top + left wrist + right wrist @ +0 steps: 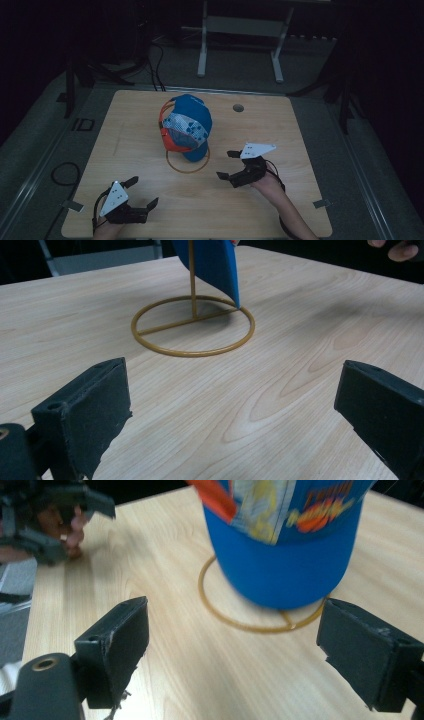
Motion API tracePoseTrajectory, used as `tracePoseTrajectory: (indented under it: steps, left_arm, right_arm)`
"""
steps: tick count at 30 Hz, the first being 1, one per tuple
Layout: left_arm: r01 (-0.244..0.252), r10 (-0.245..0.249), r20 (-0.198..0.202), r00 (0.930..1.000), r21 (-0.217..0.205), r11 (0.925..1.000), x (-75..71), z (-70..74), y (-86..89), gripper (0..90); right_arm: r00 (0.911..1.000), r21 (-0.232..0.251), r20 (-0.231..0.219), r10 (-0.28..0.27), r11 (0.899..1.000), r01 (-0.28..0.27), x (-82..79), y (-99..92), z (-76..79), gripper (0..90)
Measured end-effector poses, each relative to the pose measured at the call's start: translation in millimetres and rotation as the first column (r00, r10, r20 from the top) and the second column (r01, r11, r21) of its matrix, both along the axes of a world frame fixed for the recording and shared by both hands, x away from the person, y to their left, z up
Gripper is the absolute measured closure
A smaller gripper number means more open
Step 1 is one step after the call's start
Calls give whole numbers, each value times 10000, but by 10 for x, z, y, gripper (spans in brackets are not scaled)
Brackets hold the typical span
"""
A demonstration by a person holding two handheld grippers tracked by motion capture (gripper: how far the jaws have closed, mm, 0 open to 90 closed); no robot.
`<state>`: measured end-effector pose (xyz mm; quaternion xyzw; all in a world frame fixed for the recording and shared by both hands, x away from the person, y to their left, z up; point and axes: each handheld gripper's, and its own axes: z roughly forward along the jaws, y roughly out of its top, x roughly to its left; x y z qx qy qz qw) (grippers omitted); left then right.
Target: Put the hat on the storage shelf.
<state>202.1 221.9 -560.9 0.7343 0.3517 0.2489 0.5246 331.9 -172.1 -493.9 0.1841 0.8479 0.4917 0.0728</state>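
High view: blue cap (192, 122) on gold stand (188, 164), both tongs agape nearby.

A blue cap (192, 120) with an orange strap and a pale patterned panel hangs on a thin gold stand (187, 162) near the table's middle. The stand has a ring base lying flat and an upright rod; the cap's peak points down, just above the ring.
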Motion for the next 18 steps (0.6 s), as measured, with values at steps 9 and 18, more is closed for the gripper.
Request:
tracePoseTrajectory:
  steps: [9, 18]
  left_arm:
    - [41, -41, -29, 10000, 2, 10000, 3, -7, 2, 19]
    - [21, -22, -30, 10000, -63, 10000, 5, -5, 8, 19]
  right_arm:
    - [9993, -167, -382, 43, 9998, -50, -40, -94, -260, 133]
    - [9973, -197, -685, -259, 9995, 246, -38, -215, -437, 134]
